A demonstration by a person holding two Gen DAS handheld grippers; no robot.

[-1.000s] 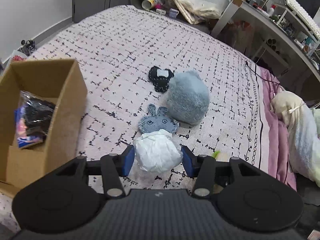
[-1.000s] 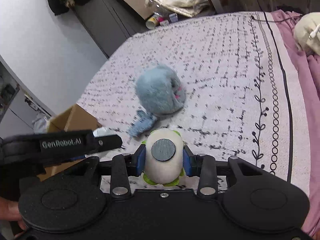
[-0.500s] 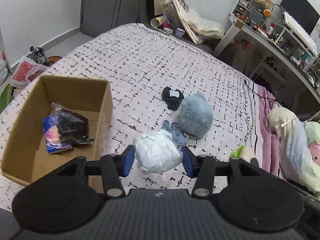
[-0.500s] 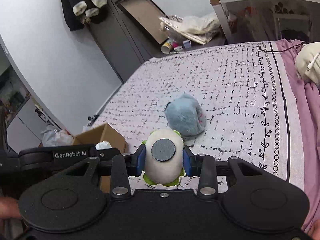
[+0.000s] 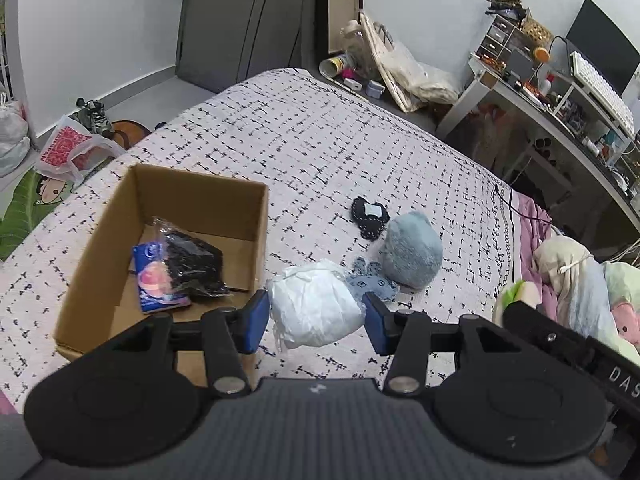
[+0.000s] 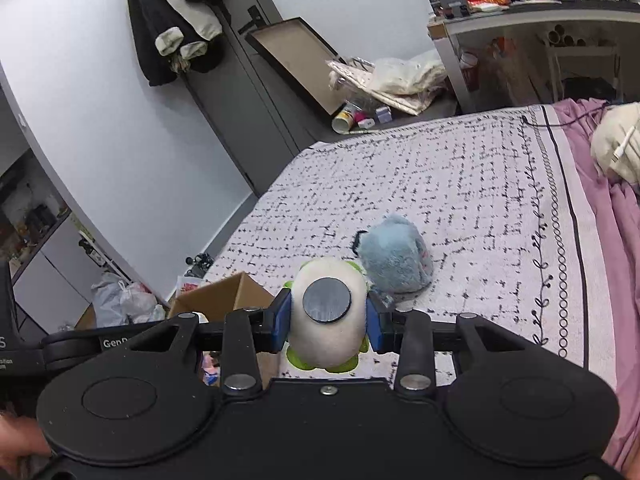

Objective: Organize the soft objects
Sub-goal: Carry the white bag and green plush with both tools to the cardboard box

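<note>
My left gripper [image 5: 316, 322] is shut on a white crumpled soft bundle [image 5: 314, 306], held above the bed just right of an open cardboard box [image 5: 168, 192]. The box holds a black and blue plastic-wrapped packet [image 5: 176, 272]. My right gripper [image 6: 328, 322] is shut on a cream and green plush toy [image 6: 328, 332] with a grey disc on it, held above the bed near the box [image 6: 224, 294]. A fluffy blue plush [image 5: 412, 250], a small denim bunny [image 5: 372, 282] and a black patch toy [image 5: 370, 216] lie on the bed. The blue plush also shows in the right wrist view [image 6: 396, 260].
The patterned bedspread [image 5: 320, 148] covers the bed, with a pink sheet and more plush toys [image 5: 580, 280] at the right. A cluttered desk [image 5: 560, 96] stands beyond. Bags [image 5: 68, 148] and shoes lie on the floor left of the bed. A dark wardrobe [image 6: 240, 92] stands behind.
Both grippers have risen and pulled back from the bed, each still holding its object. The box has come further into the left view, and the left gripper now sits beside its right wall.
</note>
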